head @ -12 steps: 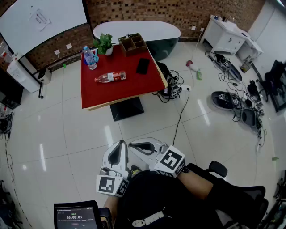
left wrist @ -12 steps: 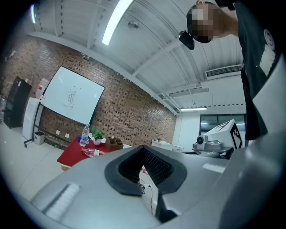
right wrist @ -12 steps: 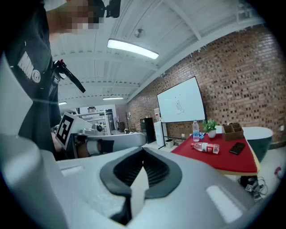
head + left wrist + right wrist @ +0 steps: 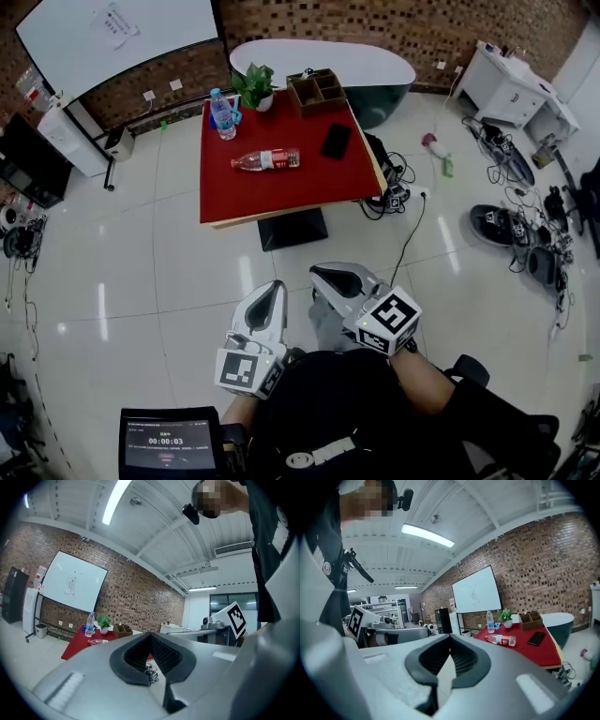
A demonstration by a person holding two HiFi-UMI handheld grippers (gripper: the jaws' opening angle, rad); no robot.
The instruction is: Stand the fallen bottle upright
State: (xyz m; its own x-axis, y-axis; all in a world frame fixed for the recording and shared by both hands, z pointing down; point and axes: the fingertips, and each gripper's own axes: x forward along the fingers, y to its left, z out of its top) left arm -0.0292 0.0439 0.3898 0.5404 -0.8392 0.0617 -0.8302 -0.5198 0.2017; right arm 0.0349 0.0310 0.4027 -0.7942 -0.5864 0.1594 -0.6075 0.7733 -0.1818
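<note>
The fallen bottle [image 4: 267,160], clear with a red label, lies on its side on the red table [image 4: 281,192], far ahead of me. It also shows in the left gripper view [image 4: 97,641] and the right gripper view [image 4: 501,640]. My left gripper [image 4: 274,287] and right gripper [image 4: 324,274] are held close to my body over the white floor, well short of the table. Both point toward it, side by side. Each has its jaws shut with nothing between them [image 4: 151,637] [image 4: 450,639].
On the table stand an upright water bottle [image 4: 222,114], a small potted plant [image 4: 255,86] and a wooden organizer [image 4: 317,91], and a black phone [image 4: 336,141] lies flat. Cables and shoes [image 4: 502,225] litter the floor at right. A tablet [image 4: 169,442] is by my left side.
The table now sits nearer and further right in the head view. Both grippers show higher in the frame, a little closer to the table, still shut and empty.
</note>
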